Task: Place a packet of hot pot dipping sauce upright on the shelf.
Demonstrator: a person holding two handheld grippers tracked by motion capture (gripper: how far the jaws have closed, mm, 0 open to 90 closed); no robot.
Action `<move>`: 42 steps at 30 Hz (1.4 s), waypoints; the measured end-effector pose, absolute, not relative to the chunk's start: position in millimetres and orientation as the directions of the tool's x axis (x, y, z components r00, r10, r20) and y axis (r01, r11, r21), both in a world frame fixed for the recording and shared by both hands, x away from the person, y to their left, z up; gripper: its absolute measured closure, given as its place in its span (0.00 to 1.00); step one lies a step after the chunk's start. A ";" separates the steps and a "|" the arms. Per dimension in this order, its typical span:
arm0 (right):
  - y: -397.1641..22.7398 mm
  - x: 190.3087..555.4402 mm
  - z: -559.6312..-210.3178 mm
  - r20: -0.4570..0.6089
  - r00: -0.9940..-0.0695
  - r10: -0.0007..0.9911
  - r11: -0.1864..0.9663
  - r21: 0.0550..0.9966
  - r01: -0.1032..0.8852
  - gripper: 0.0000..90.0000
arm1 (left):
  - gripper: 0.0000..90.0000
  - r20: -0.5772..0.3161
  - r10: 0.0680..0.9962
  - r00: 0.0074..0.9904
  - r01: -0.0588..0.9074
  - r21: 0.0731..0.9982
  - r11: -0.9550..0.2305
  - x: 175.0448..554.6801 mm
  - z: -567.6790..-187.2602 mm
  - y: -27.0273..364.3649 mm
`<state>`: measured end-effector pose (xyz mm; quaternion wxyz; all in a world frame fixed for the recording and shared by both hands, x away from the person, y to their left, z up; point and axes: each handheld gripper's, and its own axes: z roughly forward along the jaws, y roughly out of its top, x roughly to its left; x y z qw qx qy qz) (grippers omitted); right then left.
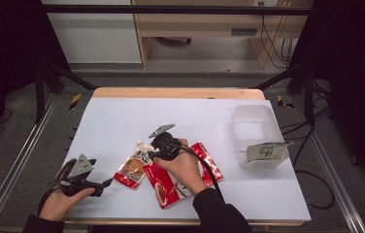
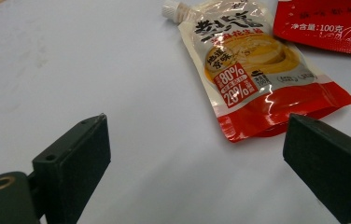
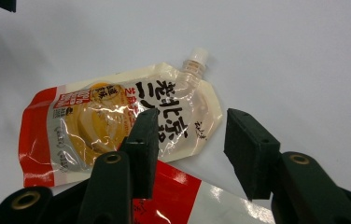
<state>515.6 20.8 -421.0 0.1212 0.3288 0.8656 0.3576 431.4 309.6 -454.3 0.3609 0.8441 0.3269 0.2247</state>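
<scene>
The glossy cream-and-red spouted sauce pouch (image 1: 133, 167) lies flat on the white desk (image 1: 122, 121), a little left of the middle and nearer the near edge than the far one. Its long axis runs roughly from the near edge toward the far edge, tilted slightly; the white screw cap (image 3: 196, 57) points toward the far edge and the red sealed bottom toward the person.

The right gripper (image 3: 190, 140) hangs over the pouch's spout end with its jaws partly open: one jaw stands above the cream upper part of the pouch, the other over bare desk just beside the pouch's edge. Neither pad presses on anything. The left gripper (image 2: 192, 163) rests near the near left corner, its jaws wide apart with nothing between them, aimed across at the pouch's red bottom.

Just right of the pouch, touching or overlapping its edge, lies a larger flat red-and-white foil packet (image 1: 180, 177), partly under the right hand (image 1: 183, 167). Bare desk lies to the left of the pouch and beyond its cap.

Well apart, by the right edge, stands a clear plastic tub (image 1: 253, 128) with a grey-green packet (image 1: 265, 151) at its near end.
</scene>
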 end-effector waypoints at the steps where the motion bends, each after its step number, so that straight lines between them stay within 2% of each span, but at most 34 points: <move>1: 22.0 517.0 -423.3 0.026 -0.755 0.655 0.528 0.700 0.481 0.62 | 0.08 0.144 0.714 0.686 0.389 0.756 -0.526 431.4 -454.1 309.7; 16: 36.3 538.3 -457.0 0.069 -0.730 0.680 0.511 0.670 0.539 0.62 | 0.08 0.139 0.717 0.683 0.392 0.759 -0.520 432.1 -454.3 310.0; 28: 38.2 544.8 -468.1 0.093 -0.719 0.688 0.510 0.643 0.571 0.63 | 0.08 0.138 0.714 0.686 0.391 0.758 -0.522 432.2 -454.3 309.5; 34: 39.4 543.2 -468.4 0.094 -0.724 0.683 0.515 0.641 0.569 0.70 | 0.09 0.141 0.711 0.689 0.390 0.755 -0.527 432.2 -454.6 308.8; 42: 41.8 540.2 -468.4 0.091 -0.736 0.671 0.530 0.635 0.562 0.93 | 0.09 0.142 0.707 0.693 0.389 0.752 -0.532 432.2 -454.8 307.9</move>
